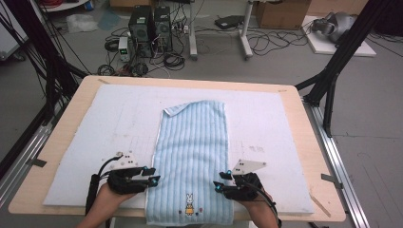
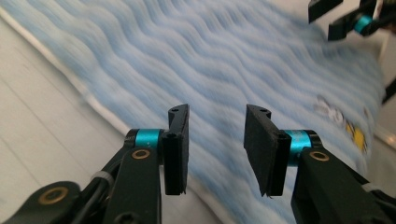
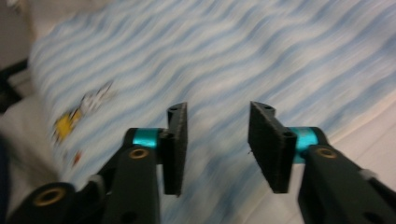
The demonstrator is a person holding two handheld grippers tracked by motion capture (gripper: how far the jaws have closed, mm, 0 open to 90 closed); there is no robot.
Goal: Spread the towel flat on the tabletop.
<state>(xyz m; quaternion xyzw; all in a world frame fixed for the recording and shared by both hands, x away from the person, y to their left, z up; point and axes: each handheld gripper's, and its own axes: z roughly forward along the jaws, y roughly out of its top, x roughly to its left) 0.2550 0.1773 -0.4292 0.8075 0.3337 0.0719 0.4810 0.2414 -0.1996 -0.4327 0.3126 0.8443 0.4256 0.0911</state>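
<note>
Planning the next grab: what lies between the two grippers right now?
In the high view, the near end of the blue striped towel spans the stretch between the left gripper and the right gripper, with its rabbit picture slightly nearer the person.

Light-blue striped towel, laid lengthwise on the pad

Your towel (image 1: 192, 156) lies flat in a long folded strip running away from you, its far left corner turned over, its near end hanging just past the bench edge. A small embroidered rabbit (image 1: 189, 205) sits near that near end.
</note>
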